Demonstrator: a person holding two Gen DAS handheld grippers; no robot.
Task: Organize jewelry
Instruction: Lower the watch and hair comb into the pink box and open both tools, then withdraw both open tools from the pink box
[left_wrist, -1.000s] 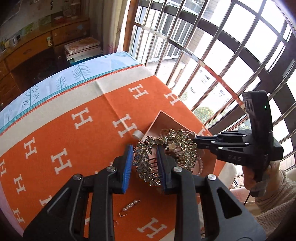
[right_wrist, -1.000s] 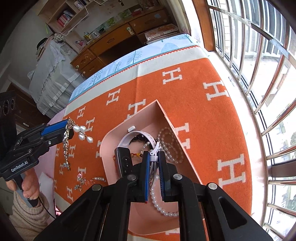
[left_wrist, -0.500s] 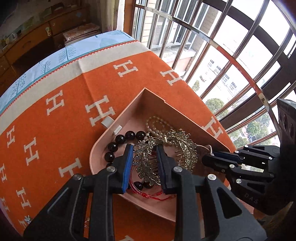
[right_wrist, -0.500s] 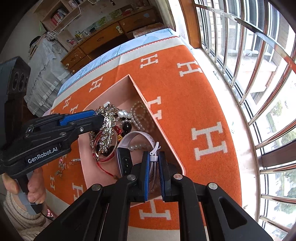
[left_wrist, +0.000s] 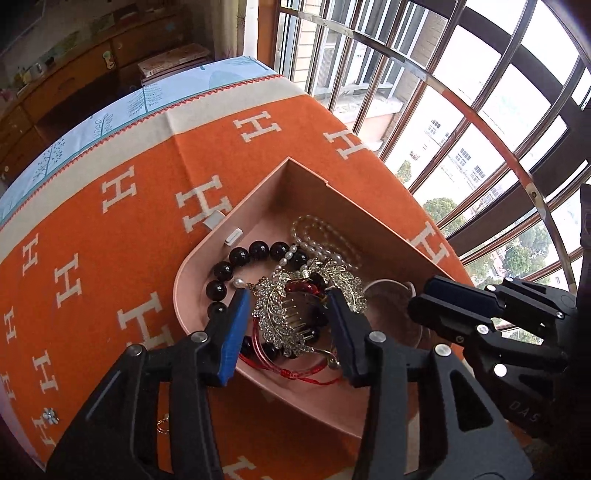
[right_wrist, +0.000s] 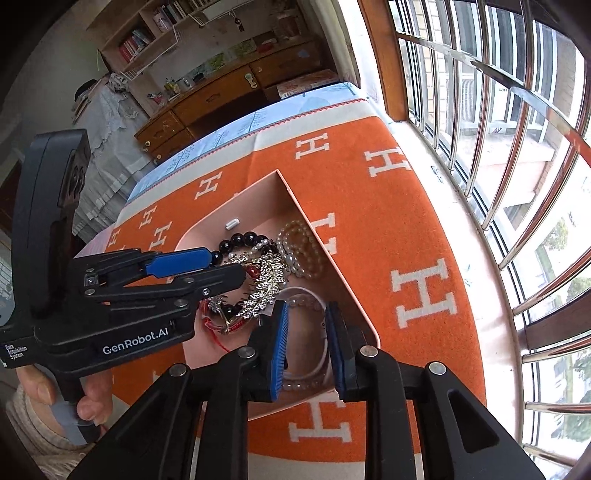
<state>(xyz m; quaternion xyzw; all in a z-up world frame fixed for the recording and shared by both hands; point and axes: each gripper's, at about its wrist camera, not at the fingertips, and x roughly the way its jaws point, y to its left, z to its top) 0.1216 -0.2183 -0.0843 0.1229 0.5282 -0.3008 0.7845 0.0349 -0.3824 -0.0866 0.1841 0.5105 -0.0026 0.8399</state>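
A pink tray (left_wrist: 314, 181) (right_wrist: 258, 195) lies on the orange cloth and holds the jewelry. A gold rhinestone leaf hair comb (left_wrist: 280, 314) (right_wrist: 264, 286) lies in it on a black bead bracelet (left_wrist: 236, 258) (right_wrist: 240, 238), red cords (left_wrist: 295, 373) and pearl strands (left_wrist: 317, 236) (right_wrist: 299, 243). My left gripper (left_wrist: 290, 325) (right_wrist: 225, 266) is open, its jaws either side of the comb. My right gripper (right_wrist: 304, 332) (left_wrist: 421, 299) is open over a white bangle (right_wrist: 321, 354) and pearls at the tray's near end.
The orange cloth with white H marks (left_wrist: 110, 258) (right_wrist: 406, 221) covers the table. A small brooch (left_wrist: 50, 415) and a gold piece (left_wrist: 162, 424) lie on it near the left. Window bars (right_wrist: 517, 147) run along the right edge. Wooden cabinets (right_wrist: 221, 96) stand behind.
My left gripper lowered the hair comb into the tray and opened, letting it go. My right gripper opened too, releasing the pearl strand it held.
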